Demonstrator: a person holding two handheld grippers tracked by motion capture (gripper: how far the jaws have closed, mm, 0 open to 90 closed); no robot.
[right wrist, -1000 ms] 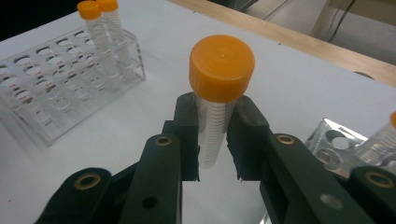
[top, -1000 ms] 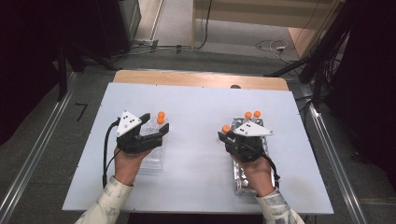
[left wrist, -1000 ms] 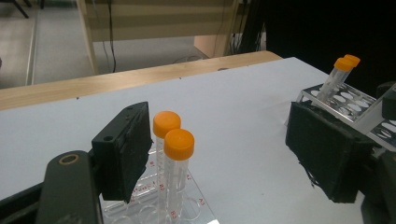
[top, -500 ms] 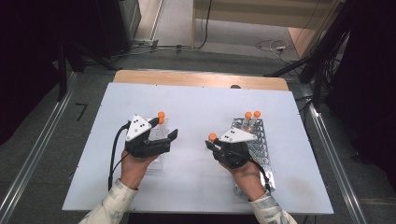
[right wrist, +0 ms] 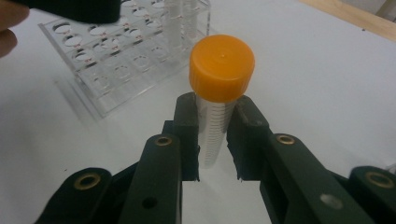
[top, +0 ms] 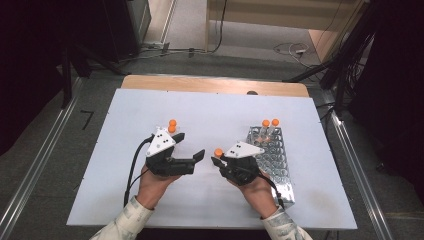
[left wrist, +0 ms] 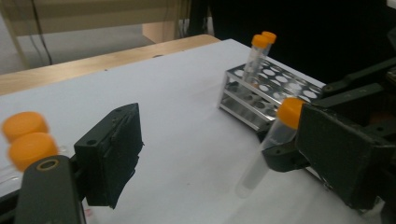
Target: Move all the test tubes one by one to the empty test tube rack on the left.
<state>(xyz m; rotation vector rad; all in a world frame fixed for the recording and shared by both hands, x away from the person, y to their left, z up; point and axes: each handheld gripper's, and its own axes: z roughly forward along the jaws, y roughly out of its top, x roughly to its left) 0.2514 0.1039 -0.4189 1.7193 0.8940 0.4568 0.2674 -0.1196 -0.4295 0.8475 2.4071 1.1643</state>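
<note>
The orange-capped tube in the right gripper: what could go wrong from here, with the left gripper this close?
The right gripper grips the tube just below its cap, its long body free, so a knock might tilt it. The left gripper faces it, its jaws having just been opening with nothing between them; a mistimed handover could drop the tube on the table. A swing could also clip the two tubes standing in the rack.

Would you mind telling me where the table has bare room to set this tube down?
The far half of the table, between the wooden edge and the grippers, is bare, as is the near strip. It is crowded between the left gripper and right gripper, and at the rack.
</note>
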